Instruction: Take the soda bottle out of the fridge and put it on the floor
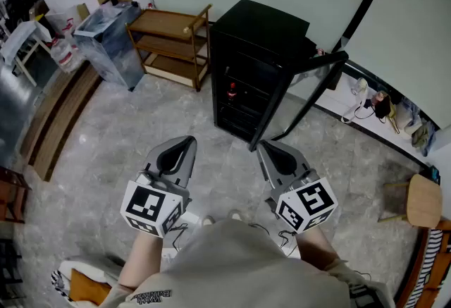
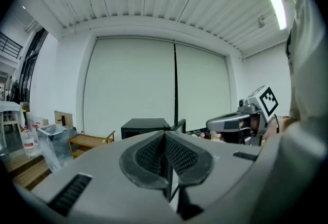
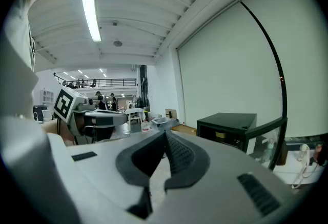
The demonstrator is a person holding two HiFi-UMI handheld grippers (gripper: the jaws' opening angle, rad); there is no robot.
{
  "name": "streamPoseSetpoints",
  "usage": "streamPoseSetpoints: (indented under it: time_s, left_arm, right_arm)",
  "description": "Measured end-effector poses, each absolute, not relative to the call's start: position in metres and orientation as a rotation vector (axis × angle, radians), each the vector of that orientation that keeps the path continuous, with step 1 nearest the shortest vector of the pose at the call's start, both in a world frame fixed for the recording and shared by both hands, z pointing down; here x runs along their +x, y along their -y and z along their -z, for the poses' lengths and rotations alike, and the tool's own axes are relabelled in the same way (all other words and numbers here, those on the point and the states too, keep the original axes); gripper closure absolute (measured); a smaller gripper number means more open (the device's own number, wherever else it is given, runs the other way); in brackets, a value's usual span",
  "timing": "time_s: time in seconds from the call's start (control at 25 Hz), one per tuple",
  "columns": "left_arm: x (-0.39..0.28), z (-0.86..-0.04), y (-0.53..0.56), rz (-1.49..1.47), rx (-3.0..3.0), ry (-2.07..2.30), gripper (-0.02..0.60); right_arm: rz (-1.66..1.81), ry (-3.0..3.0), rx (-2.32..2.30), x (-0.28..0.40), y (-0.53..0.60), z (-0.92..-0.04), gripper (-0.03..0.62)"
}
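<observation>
A small black fridge (image 1: 262, 53) stands against the far wall with its door (image 1: 299, 99) swung open to the right. On a middle shelf inside is a dark soda bottle with a red label (image 1: 231, 93). My left gripper (image 1: 184, 146) and right gripper (image 1: 269, 151) are side by side, well short of the fridge, both pointing towards it. The jaws of both are shut with nothing between them. The fridge (image 2: 145, 127) shows beyond the left gripper's jaws, and the fridge (image 3: 228, 128) lies right of the right gripper's jaws.
A wooden shelf trolley (image 1: 173, 46) stands left of the fridge, with a plastic-wrapped bin (image 1: 107, 42) beside it. A round wooden stool (image 1: 423, 201) is at the right. Cables and small items (image 1: 373, 106) lie along the wall ledge. The floor is grey stone (image 1: 113, 151).
</observation>
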State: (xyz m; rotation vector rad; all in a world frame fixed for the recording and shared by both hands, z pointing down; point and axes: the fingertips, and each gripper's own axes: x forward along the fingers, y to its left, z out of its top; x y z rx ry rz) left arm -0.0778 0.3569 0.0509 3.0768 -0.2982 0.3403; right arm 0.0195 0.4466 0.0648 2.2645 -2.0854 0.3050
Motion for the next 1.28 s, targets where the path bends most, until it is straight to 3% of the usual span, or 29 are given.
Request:
streamPoseSetpoints:
  time_s: [1.28]
  left_arm:
    - [-0.034, -0.056, -0.418, -0.294, 3.126, 0.426, 0.575]
  right_arm:
    - [-0.288, 2.186, 2.169, 0.061, -0.504, -0.09, 0.599]
